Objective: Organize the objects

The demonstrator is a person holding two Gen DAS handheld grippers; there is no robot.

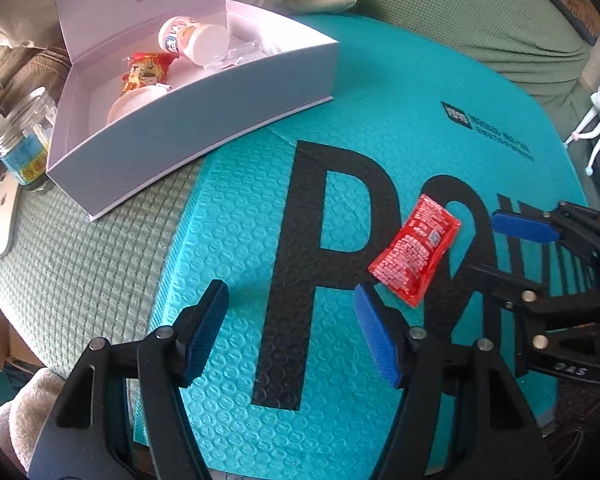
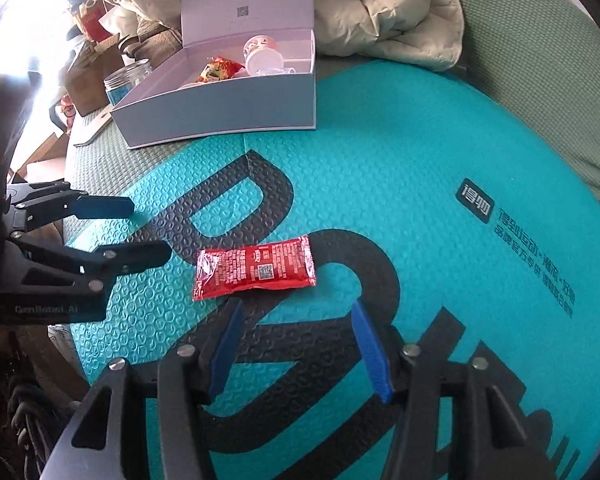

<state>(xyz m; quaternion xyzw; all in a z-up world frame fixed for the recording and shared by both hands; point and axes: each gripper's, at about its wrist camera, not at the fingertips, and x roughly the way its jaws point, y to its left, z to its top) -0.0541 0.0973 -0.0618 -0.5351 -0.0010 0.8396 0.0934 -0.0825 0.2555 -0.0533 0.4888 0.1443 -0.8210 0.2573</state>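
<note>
A red sauce packet (image 1: 416, 250) lies flat on the teal mat (image 1: 228, 264); it also shows in the right wrist view (image 2: 256, 270). My left gripper (image 1: 288, 332) is open and empty, the packet just beyond its right finger. My right gripper (image 2: 296, 344) is open and empty, just short of the packet; it shows in the left wrist view (image 1: 496, 244) beside the packet. An open white box (image 1: 204, 120) at the far left holds a white cup (image 1: 196, 40), a red-yellow snack bag (image 1: 146, 72) and a white lid; it also shows in the right wrist view (image 2: 228, 100).
A clear jar (image 1: 24, 140) with a blue label stands left of the box. The mat lies on a green quilted bedspread (image 1: 80, 256). Beige bedding (image 2: 388, 16) is piled behind the box. Cardboard boxes (image 2: 88, 72) sit off the left edge.
</note>
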